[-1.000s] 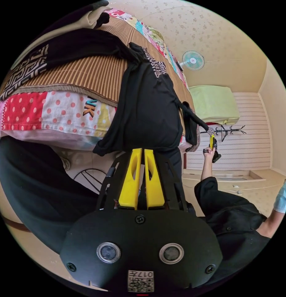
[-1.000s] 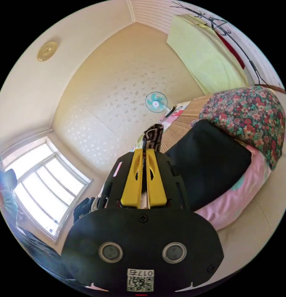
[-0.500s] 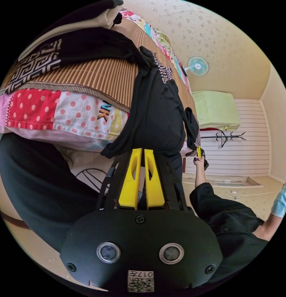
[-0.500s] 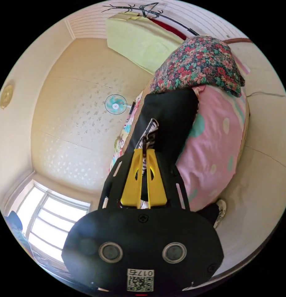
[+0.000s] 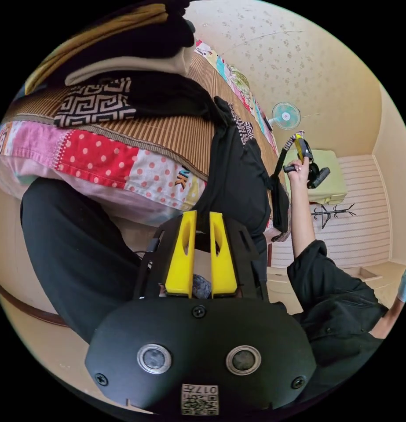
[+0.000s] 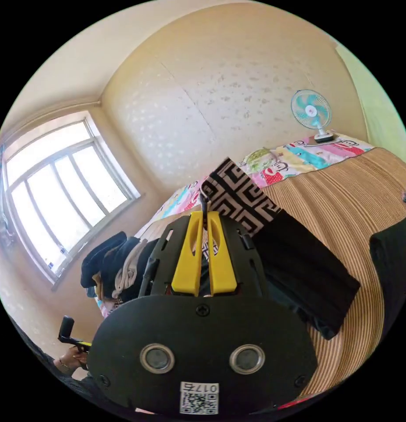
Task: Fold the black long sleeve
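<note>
Gripping the patterned cuff of the black long sleeve, your right gripper has its yellow jaws pressed together on the fabric, and the sleeve trails from them across the striped bamboo mat on the bed. In the left gripper view you can see that same gripper held up in your hand off the bed's side edge, with the cuff pulled taut from the garment. Your left gripper has its jaws slightly parted with nothing between them, just below the shirt's body where it hangs over the edge of the bed. The other patterned cuff lies flat on the mat near that edge, beside a pile of folded clothes. A patchwork sheet covers the bed's side under the mat. A small fan stands at the far edge of the bed.
</note>
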